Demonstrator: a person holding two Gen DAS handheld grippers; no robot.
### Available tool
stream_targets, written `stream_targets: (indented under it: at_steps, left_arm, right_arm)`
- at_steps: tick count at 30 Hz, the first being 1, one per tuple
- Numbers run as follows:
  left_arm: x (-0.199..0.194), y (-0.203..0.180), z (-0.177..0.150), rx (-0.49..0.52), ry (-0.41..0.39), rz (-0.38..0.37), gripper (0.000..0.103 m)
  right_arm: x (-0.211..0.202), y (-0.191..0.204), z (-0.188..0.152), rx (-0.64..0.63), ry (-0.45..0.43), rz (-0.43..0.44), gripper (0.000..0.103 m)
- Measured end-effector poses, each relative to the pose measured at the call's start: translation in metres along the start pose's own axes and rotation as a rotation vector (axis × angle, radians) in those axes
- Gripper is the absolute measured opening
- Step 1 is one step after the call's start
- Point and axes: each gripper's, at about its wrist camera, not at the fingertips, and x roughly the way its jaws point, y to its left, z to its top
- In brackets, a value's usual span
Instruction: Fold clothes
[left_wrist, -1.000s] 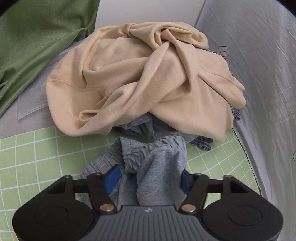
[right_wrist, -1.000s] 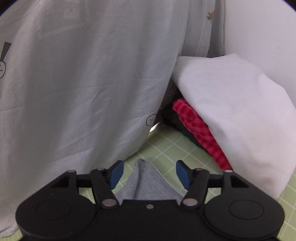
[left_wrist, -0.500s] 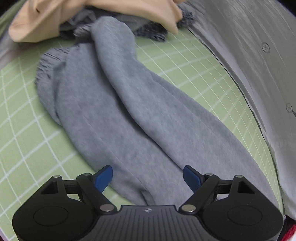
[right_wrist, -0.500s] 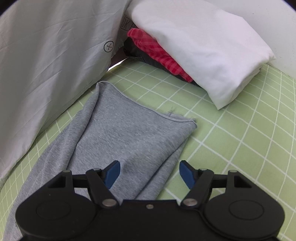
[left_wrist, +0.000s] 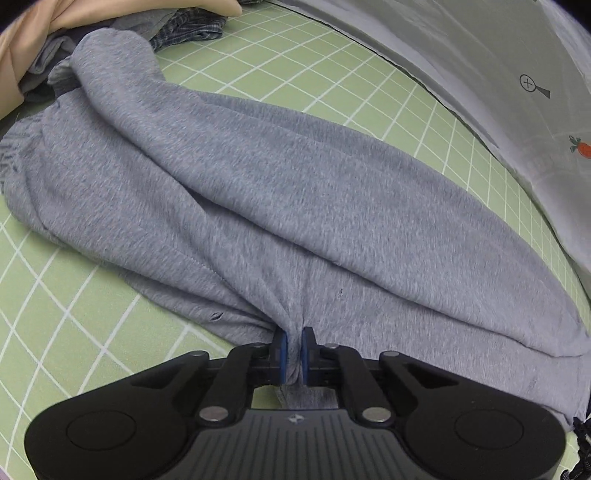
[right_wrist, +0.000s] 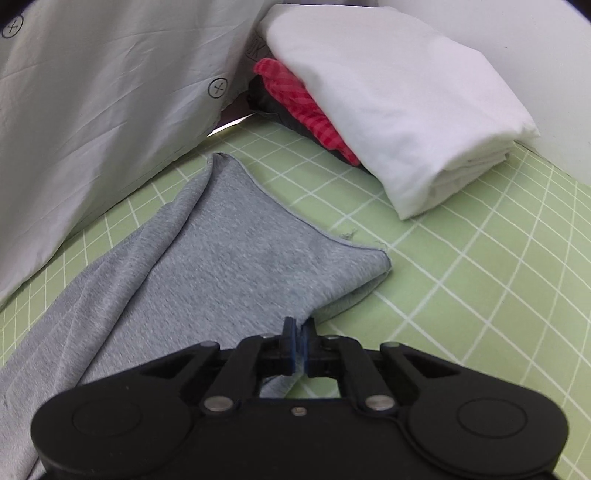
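Grey trousers (left_wrist: 258, 192) on green mat (left_wrist: 74, 332) | left tool (left_wrist: 293, 350) closing, cloth pinched

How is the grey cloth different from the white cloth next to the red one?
The grey cloth lies spread out, loose and wrinkly; the white cloth is folded into a neat thick bundle. The right gripper pinches the grey cloth; nothing holds the white cloth. Both rest on the green mat.

Close, downward views, shared grey garment (left_wrist: 295, 206)
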Motion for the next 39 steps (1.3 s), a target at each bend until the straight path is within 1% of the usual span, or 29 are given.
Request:
stream_targets:
  at_steps: [6,10,12,15,18,21,22,23,25,26,27,30,31,34,39]
  left_arm:
    - [-0.024,0.033,-0.038,-0.059,-0.013,-0.025,0.008]
    - [-0.038,0.057,-0.071,-0.089,-0.009,-0.007,0.008]
    - [-0.042,0.066,-0.085,-0.096,-0.007,0.002,0.008]
    - [-0.046,0.077,-0.102,-0.126,-0.011,-0.009,0.008]
    - [-0.048,0.079,-0.109,-0.143,-0.025,-0.015,0.012]
    - [-0.056,0.073,-0.107,-0.127,-0.052,-0.007,0.015]
    - [-0.061,0.071,-0.106,-0.125,-0.069,-0.011,0.021]
    - [-0.066,0.069,-0.104,-0.125,-0.087,-0.013,0.024]
    - [-0.076,0.066,-0.098,-0.126,-0.131,-0.018,0.032]
    - [-0.081,0.066,-0.094,-0.127,-0.15,-0.022,0.033]
    - [-0.084,0.065,-0.09,-0.13,-0.165,-0.027,0.035]
    - [-0.086,0.064,-0.072,-0.152,-0.198,-0.038,0.037]
    - [-0.084,0.064,-0.066,-0.162,-0.202,-0.038,0.037]
    - [-0.075,0.061,-0.046,-0.196,-0.212,-0.042,0.041]
    - [-0.059,0.057,-0.018,-0.241,-0.216,-0.039,0.045]
  right_arm:
    - [-0.037,-0.058,-0.033,0.007,0.021,-0.004,0.003]
    - [-0.066,-0.099,-0.06,0.022,0.041,0.011,0.003]
    - [-0.078,-0.111,-0.074,0.005,0.04,0.011,0.003]
    - [-0.094,-0.129,-0.093,-0.03,0.034,0.011,0.004]
    - [-0.098,-0.131,-0.097,-0.077,0.036,0.014,0.007]
    - [-0.102,-0.128,-0.093,-0.097,0.033,-0.013,0.013]
    - [-0.105,-0.126,-0.091,-0.1,0.024,-0.025,0.021]
    - [-0.108,-0.124,-0.09,-0.103,0.014,-0.036,0.024]
    - [-0.116,-0.118,-0.088,-0.109,-0.023,-0.049,0.038]
    - [-0.119,-0.114,-0.087,-0.11,-0.045,-0.051,0.04]
    - [-0.122,-0.109,-0.085,-0.11,-0.065,-0.055,0.045]
    - [-0.127,-0.091,-0.077,-0.106,-0.121,-0.062,0.061]
    - [-0.127,-0.085,-0.074,-0.102,-0.131,-0.05,0.064]
    - [-0.119,-0.065,-0.064,-0.078,-0.109,0.039,0.066]
    - [-0.091,-0.031,-0.06,-0.028,-0.009,0.146,0.066]
